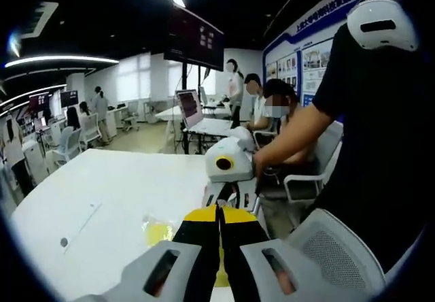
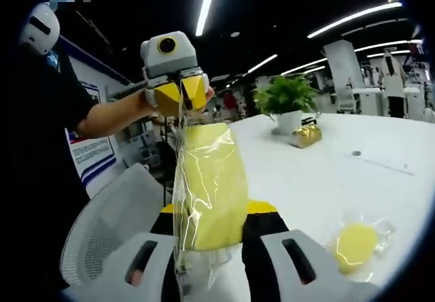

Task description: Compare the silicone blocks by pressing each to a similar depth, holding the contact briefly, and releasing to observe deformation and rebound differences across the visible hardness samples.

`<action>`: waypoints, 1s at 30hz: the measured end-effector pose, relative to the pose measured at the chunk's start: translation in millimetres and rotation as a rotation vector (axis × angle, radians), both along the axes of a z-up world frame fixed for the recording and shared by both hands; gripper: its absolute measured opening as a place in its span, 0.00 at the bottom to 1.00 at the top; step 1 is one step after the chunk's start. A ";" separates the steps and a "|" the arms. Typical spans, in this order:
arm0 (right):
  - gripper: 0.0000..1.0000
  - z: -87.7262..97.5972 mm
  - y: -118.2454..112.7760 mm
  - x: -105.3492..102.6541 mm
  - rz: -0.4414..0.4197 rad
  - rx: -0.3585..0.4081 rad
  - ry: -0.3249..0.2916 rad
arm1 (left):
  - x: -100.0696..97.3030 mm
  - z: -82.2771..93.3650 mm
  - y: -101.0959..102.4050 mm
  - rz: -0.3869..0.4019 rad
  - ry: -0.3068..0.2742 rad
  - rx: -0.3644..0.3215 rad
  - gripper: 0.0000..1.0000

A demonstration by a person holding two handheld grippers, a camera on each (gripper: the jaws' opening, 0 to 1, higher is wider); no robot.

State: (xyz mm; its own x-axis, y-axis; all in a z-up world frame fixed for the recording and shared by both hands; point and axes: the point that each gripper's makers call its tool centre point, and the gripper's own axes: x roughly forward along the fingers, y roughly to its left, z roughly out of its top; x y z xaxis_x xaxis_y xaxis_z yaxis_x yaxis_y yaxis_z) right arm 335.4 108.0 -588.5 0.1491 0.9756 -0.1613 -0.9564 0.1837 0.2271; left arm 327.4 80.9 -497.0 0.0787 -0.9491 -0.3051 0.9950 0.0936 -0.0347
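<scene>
Left gripper (image 2: 179,96) pinches the top of a bagged yellow block (image 2: 211,186), hanging between the right jaws, which grip its bottom. Another bagged block (image 2: 355,244) lies on the table (image 2: 340,173).

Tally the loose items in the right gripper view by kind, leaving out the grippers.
Bagged yellow blocks: 2
Potted plant: 1
Gold object: 1
Total: 4

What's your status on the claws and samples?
Both claws shut on bagged yellow block, left claw above, right claw below. Second bagged sample lies on table. Nothing blocking.
</scene>
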 end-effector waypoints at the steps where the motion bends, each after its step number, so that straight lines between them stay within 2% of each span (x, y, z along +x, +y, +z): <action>1: 0.17 1.6 0.6 0.9 0.001 -0.001 -0.006 | 1.3 1.1 0.9 0.005 -0.005 -0.004 0.00; 5: 0.14 6.8 1.8 4.4 0.001 -0.002 -0.004 | 5.1 5.7 3.3 0.019 0.002 -0.027 0.00; 10: 0.11 6.3 1.6 6.9 0.007 -0.025 0.021 | 7.8 5.5 3.7 0.031 -0.014 -0.023 0.00; 15: 0.08 10.9 3.6 8.4 0.019 -0.012 0.037 | 9.6 10.5 5.4 0.044 -0.021 -0.036 0.00; 24: 0.07 12.8 6.6 9.3 0.034 -0.009 0.015 | 7.9 12.6 6.5 0.052 -0.036 -0.030 0.00; 30: 0.08 14.2 5.9 8.1 0.036 0.007 -0.020 | 5.0 13.2 4.8 0.051 -0.039 -0.029 0.00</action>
